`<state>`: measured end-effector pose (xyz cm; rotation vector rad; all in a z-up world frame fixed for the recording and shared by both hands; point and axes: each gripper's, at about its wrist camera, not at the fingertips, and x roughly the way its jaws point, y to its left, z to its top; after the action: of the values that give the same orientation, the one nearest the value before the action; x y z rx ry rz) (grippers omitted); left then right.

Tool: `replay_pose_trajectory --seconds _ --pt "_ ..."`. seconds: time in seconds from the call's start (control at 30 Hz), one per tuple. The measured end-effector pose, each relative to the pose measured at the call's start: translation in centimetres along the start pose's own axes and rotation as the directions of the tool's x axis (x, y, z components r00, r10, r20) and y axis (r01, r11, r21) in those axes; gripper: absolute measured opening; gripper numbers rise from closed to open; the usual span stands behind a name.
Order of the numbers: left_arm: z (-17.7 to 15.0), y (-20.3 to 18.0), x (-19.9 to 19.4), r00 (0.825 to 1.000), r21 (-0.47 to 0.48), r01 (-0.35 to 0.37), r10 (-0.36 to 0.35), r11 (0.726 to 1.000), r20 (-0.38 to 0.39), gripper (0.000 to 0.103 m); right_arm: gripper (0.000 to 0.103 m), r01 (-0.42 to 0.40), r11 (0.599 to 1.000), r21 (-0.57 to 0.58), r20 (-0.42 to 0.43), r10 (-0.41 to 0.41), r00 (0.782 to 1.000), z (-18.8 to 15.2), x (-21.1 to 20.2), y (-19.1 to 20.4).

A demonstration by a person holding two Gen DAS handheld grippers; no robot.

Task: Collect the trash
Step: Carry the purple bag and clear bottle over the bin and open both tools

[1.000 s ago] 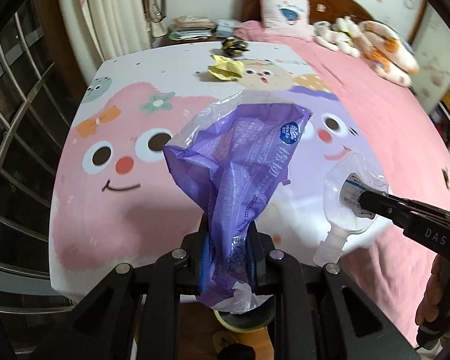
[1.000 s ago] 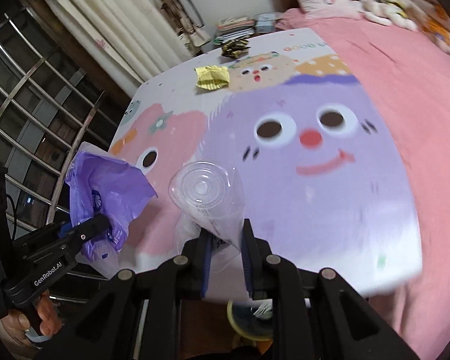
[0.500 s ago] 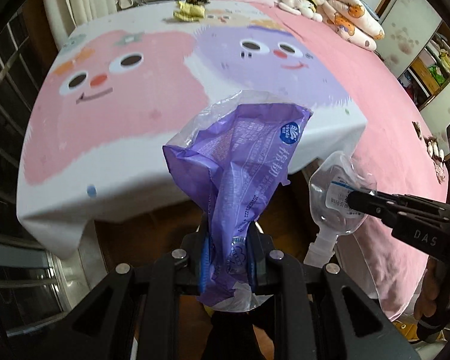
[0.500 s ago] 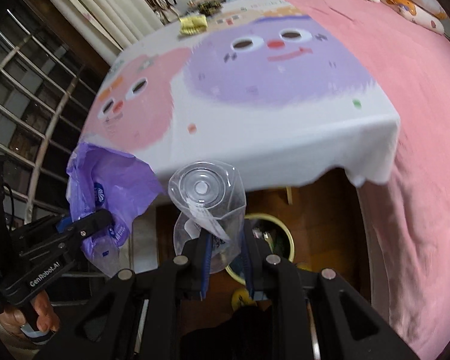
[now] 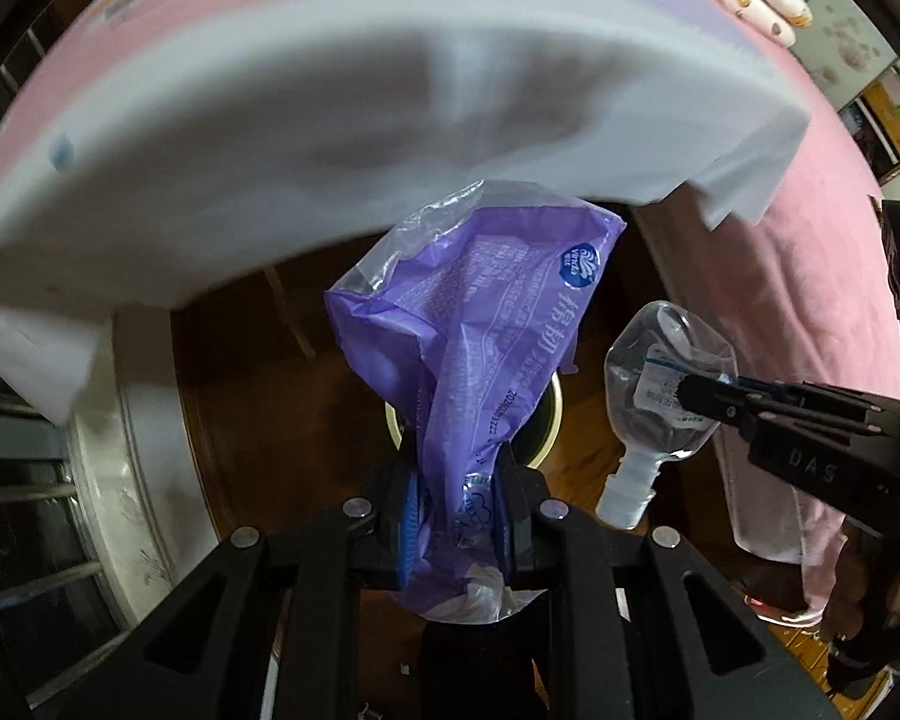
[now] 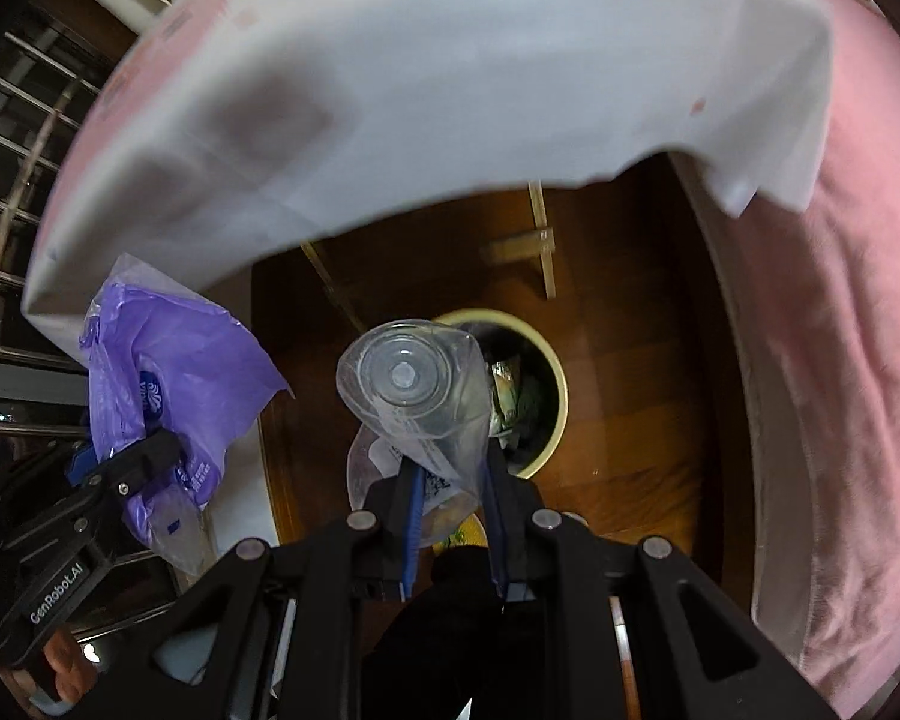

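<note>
Both light and yielding: purple wrapper (image 5: 474,360) pinched in left gripper (image 5: 459,516), crushed clear bottle (image 6: 414,384) clamped mid-body in right gripper (image 6: 450,510), above bin (image 6: 546,360).

Both views are dim below and bright above. The overhanging bedsheet (image 5: 390,120) ahead of the claws is smeared by motion blur, its printed pattern unreadable, with soft grey shadows across it. The wooden floor (image 6: 630,390) beneath lies in warm, dark shade. The purple bag (image 5: 468,360) stays sharp, with small glints on its clear plastic. Fisheye distortion bends every edge, and a black vignette rings both frames.
</note>
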<state>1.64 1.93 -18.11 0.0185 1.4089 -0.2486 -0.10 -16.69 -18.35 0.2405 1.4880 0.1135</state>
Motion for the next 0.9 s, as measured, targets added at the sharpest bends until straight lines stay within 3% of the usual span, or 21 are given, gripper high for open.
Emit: replay_pose_trajectory --seconds 0.33,0.43,0.53,0.6,0.67,0.77,0.83,0.9 --pt "-0.5 -1.5 12.3 0.996 -0.018 -0.025 0.023 1.0 -0.084 0.021 0.018 0.004 1.0 -0.012 -0.093 -0.005 0.996 -0.6 11.7 -2.3" --pt "-0.6 -1.9 15.0 0.996 -0.016 -0.023 0.021 1.0 -0.089 0.027 0.018 0.013 1.0 -0.019 -0.102 -0.015 0.995 -0.7 14.1 -2.7" --pt "-0.7 -1.8 16.9 0.996 -0.028 -0.017 0.015 0.999 -0.086 0.038 0.019 0.01 1.0 0.002 -0.104 -0.01 0.994 -0.3 15.8 -3.3" --pt "-0.6 -1.8 17.8 0.997 -0.03 -0.017 0.014 0.999 -0.078 0.056 0.02 0.011 1.0 0.016 -0.097 -0.009 0.995 -0.2 16.5 -3.7" --pt "-0.6 -1.7 18.2 0.998 -0.034 -0.021 0.018 0.999 -0.065 0.066 0.02 0.007 1.0 0.031 -0.091 -0.005 0.996 -0.1 17.0 -4.0" --pt "-0.5 -1.6 18.6 0.998 -0.041 -0.031 0.029 0.999 -0.062 0.079 0.029 0.007 0.999 0.053 -0.096 -0.002 0.995 0.1 17.3 -4.6" --pt "-0.5 -1.5 18.6 0.997 -0.047 -0.04 0.038 0.998 -0.062 0.08 0.044 0.007 0.998 0.054 -0.093 -0.002 0.996 0.4 17.2 -5.0" --pt "-0.6 -1.7 18.8 0.997 -0.049 -0.05 0.047 0.998 -0.061 0.087 0.044 0.002 0.999 0.052 -0.077 0.002 0.997 0.5 16.7 -5.1"
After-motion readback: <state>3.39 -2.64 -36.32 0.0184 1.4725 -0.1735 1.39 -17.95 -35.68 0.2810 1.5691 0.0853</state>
